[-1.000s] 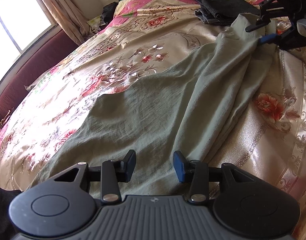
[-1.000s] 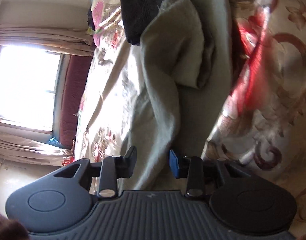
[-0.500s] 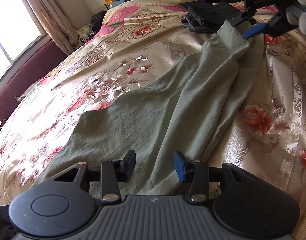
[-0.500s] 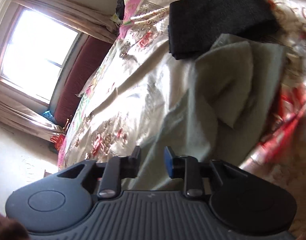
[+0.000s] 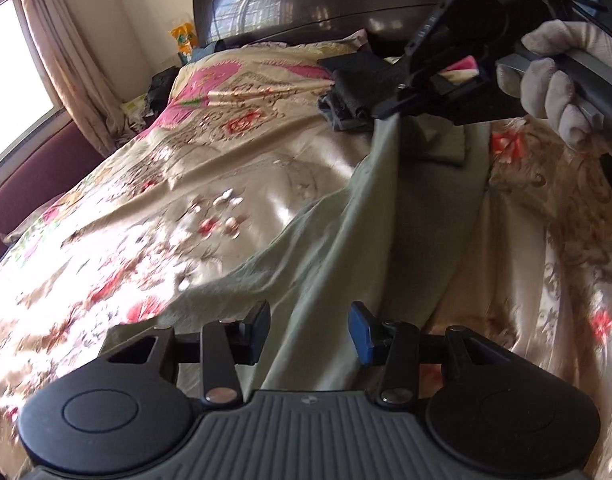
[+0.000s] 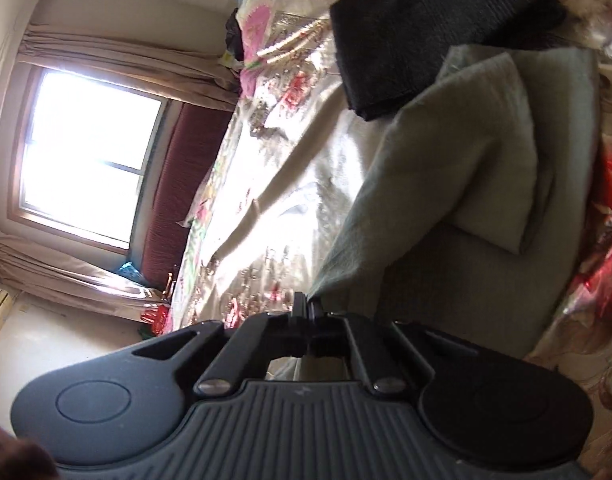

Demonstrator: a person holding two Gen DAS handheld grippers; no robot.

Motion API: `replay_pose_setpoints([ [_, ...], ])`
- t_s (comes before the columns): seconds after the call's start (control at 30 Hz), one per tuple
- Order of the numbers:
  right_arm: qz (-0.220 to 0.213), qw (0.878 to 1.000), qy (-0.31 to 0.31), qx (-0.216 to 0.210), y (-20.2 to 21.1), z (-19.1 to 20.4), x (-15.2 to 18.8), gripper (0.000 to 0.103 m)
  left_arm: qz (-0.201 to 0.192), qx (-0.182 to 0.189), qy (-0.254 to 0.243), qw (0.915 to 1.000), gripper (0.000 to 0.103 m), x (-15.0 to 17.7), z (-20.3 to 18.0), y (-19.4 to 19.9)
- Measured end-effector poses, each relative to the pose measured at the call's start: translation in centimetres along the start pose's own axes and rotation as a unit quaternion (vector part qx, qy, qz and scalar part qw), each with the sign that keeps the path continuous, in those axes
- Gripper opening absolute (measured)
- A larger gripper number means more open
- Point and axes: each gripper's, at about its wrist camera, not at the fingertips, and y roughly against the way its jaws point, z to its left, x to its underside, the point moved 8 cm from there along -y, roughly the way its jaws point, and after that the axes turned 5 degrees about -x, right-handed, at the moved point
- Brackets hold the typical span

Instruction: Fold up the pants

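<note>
Grey-green pants (image 5: 370, 240) lie stretched along the flowered bedspread (image 5: 186, 184). My left gripper (image 5: 308, 332) is open just above the near end of the pants, fabric between and below its fingers. My right gripper (image 5: 386, 114), held by a gloved hand, is shut on the far edge of the pants and lifts it. In the right wrist view the jaws of the right gripper (image 6: 306, 312) are closed on a fabric edge of the pants (image 6: 446, 220), with a folded flap beyond.
A pile of dark folded clothes (image 5: 358, 80) lies near the headboard (image 5: 306, 12), also in the right wrist view (image 6: 418, 32). A window (image 6: 90, 160) with curtains and a maroon bench (image 5: 34, 176) are on the left side.
My right gripper closed on the far edge of the pants and raised it. My left gripper moved closer over the near end and stayed open.
</note>
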Motion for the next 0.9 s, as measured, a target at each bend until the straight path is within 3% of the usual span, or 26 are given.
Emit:
replay_pose_setpoints([
  [0.07, 0.007, 1.000, -0.002, -0.010, -0.3, 1.3, -0.3, 0.003, -0.018, -0.016, -0.024, 0.9994, 0.063, -1.4, -1.7, -0.9],
  [0.23, 0.026, 0.999, -0.004, -0.031, -0.5, 2.6, -0.2, 0.003, -0.030, -0.109, -0.074, 0.9908, 0.063, -4.1, -3.0, -3.8],
  [0.3, 0.026, 0.999, -0.009, -0.035, -0.7, 2.2, 0.0, 0.003, -0.011, -0.091, -0.057, 0.9941, 0.045, -4.7, -3.0, -4.8],
  [0.33, 0.029, 0.999, -0.010, -0.036, -0.9, 1.8, 0.1, 0.005, 0.009, -0.074, -0.042, 0.9963, 0.025, -4.8, -3.0, -5.5],
  [0.37, 0.034, 0.999, -0.014, -0.038, -1.0, 1.3, 0.3, 0.007, 0.022, -0.062, -0.032, 0.9973, 0.021, -4.9, -2.9, -6.0],
  [0.47, 0.041, 0.997, -0.048, -0.036, -1.1, -1.1, 1.1, 0.011, 0.032, -0.043, -0.006, 0.9986, 0.020, -5.1, -2.1, -6.1],
  [0.5, 0.034, 0.997, -0.057, -0.027, -1.1, -2.2, 1.2, 0.027, 0.033, -0.037, 0.001, 0.9988, 0.020, -5.2, -1.7, -6.0],
  [0.53, 0.018, 0.997, -0.070, -0.015, -1.0, -3.6, 1.1, 0.054, 0.035, -0.031, 0.008, 0.9989, 0.020, -5.3, -1.3, -5.7],
  [0.57, 0.004, 0.997, -0.082, -0.005, -0.9, -4.6, 1.0, 0.064, 0.037, -0.025, 0.014, 0.9989, 0.020, -5.4, -1.1, -5.6],
  [0.6, -0.009, 0.995, -0.098, -0.004, -0.8, -5.9, 0.8, 0.068, 0.038, -0.016, 0.021, 0.9989, 0.019, -5.5, -1.0, -5.4],
  [0.73, -0.046, 0.982, -0.175, -0.055, -1.3, -8.0, 0.0, 0.067, 0.038, 0.003, 0.031, 0.9988, 0.019, -5.8, -0.9, -4.5],
  [0.9, -0.046, 0.975, -0.204, -0.079, -1.5, -8.2, 1.2, 0.069, 0.024, 0.004, 0.049, 0.9985, 0.019, -7.3, 0.3, -3.1],
])
